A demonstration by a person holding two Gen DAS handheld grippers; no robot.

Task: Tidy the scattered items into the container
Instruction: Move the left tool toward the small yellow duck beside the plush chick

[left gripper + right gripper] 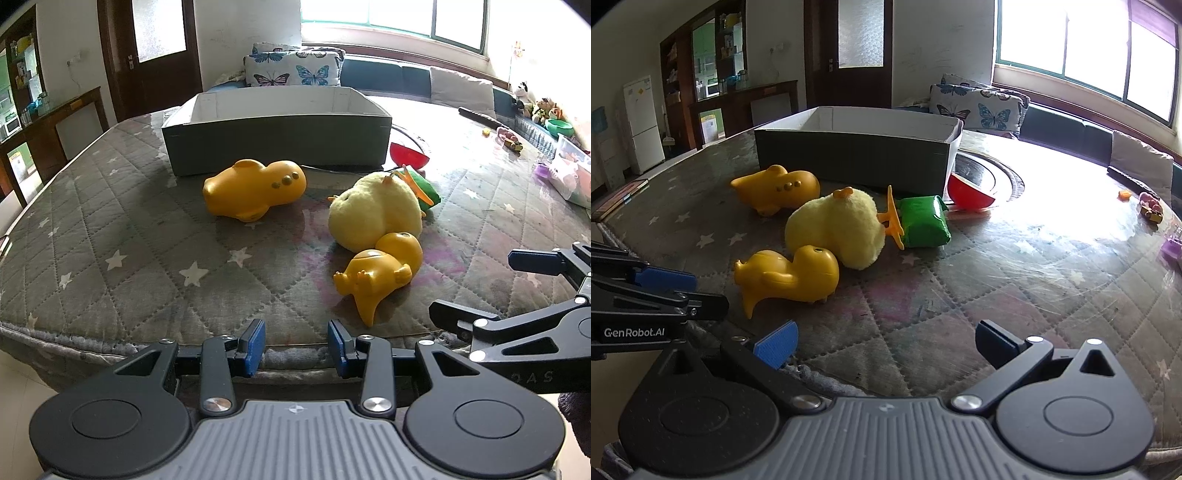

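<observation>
Green packet [923,221] plain from right wrist, half-hidden behind plush chick [373,214] from left

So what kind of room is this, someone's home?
Probably a home living room: butterfly-print cushions on a dark window bench, a white fridge beside wooden shelves, and toys on a quilted star-patterned table cover.

My left tongs [296,347] are black with blue pads, and my right tongs [886,343] match. The quilted cover [110,229] is grey with pale stars. The box [277,144] is dark grey-green outside and white within. Two plastic ducks [255,192] [376,277] are orange-yellow, the plush chick [373,214] pale yellow, the packet [923,221] bright green, the bowl [969,194] red. The pillows [291,68] carry blue and purple butterflies on white.
</observation>
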